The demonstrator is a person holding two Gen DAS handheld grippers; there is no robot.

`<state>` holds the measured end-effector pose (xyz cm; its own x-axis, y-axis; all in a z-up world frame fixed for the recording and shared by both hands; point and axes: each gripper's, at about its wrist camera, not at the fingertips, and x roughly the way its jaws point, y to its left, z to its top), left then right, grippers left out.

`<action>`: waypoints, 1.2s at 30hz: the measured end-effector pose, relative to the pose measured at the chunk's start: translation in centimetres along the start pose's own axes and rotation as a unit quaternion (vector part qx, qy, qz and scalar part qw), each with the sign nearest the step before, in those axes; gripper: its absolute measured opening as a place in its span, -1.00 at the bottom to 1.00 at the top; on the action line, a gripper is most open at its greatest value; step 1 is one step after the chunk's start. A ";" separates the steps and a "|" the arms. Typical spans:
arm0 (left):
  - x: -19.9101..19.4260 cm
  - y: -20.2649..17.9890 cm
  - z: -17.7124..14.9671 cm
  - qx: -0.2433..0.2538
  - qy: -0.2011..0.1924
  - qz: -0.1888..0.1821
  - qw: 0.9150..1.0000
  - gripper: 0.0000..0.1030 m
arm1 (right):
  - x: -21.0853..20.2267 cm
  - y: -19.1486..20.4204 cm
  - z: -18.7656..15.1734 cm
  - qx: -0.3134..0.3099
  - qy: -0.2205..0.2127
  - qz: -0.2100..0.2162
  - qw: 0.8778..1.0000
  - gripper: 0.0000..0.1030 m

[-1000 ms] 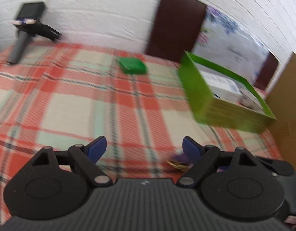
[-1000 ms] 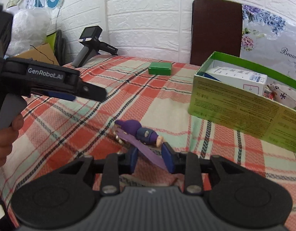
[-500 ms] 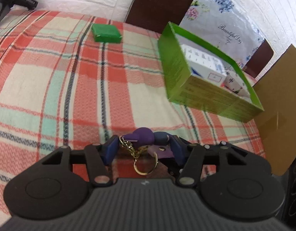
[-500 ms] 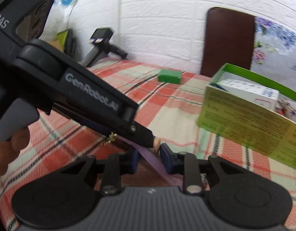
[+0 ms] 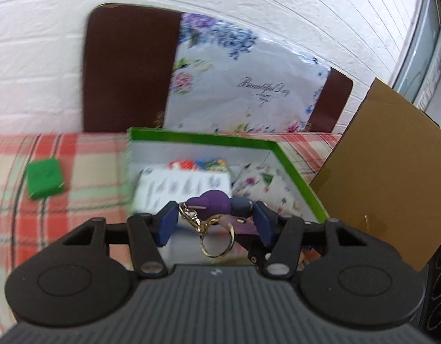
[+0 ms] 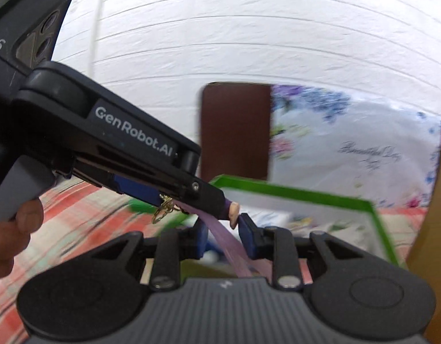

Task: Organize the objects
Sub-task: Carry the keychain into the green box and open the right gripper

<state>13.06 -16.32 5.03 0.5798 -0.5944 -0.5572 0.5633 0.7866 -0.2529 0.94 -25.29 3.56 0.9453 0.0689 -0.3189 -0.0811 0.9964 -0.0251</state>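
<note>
Since earlier, left gripper (image 5: 214, 220) is carrying the purple keychain (image 5: 213, 204) off the plaid cloth (image 5: 85, 169), jaws clamped on it above the green box (image 5: 295, 172). Right gripper (image 6: 222, 239), half-open, is bracketing its glossy strap (image 6: 229, 242), gold ring (image 5: 217, 242) dangling.

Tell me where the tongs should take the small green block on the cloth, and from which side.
Probably from above, closing on two opposite side edges of the green block. It lies flat and low on the plaid cloth, so a sideways approach finds little to pinch, and it sits apart from the green box, leaving room around it.
</note>
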 end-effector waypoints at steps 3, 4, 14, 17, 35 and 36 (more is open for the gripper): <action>3.2 -1.4 1.8 0.020 0.006 -0.001 1.000 0.15 | 1.8 -2.6 0.6 0.011 -0.001 -0.031 0.999 -0.52; 4.5 -1.8 2.1 0.030 0.009 0.010 0.999 0.17 | 2.7 -3.4 0.6 0.013 0.005 -0.040 0.999 -0.47; 4.7 -1.6 1.0 0.071 -0.001 0.135 0.988 0.42 | 2.5 -5.6 -2.6 0.067 0.039 -0.071 0.994 0.02; 3.4 -1.9 0.0 0.093 -0.001 0.162 0.982 0.45 | 0.9 -5.5 -2.9 0.099 0.029 -0.068 0.992 0.02; -4.5 2.6 -4.3 0.063 -0.014 0.228 0.972 0.58 | -3.1 0.1 -1.3 0.099 0.029 -0.023 0.994 0.02; -4.9 3.1 -4.5 0.060 -0.015 0.230 0.971 0.58 | -3.1 0.6 -1.1 0.095 0.030 -0.020 0.995 0.02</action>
<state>9.35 -10.18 3.45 0.8023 -0.1917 -0.5653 0.3044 0.9460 0.1112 -2.35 -24.96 3.46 0.9258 0.0318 -0.3767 0.0222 0.9902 0.1380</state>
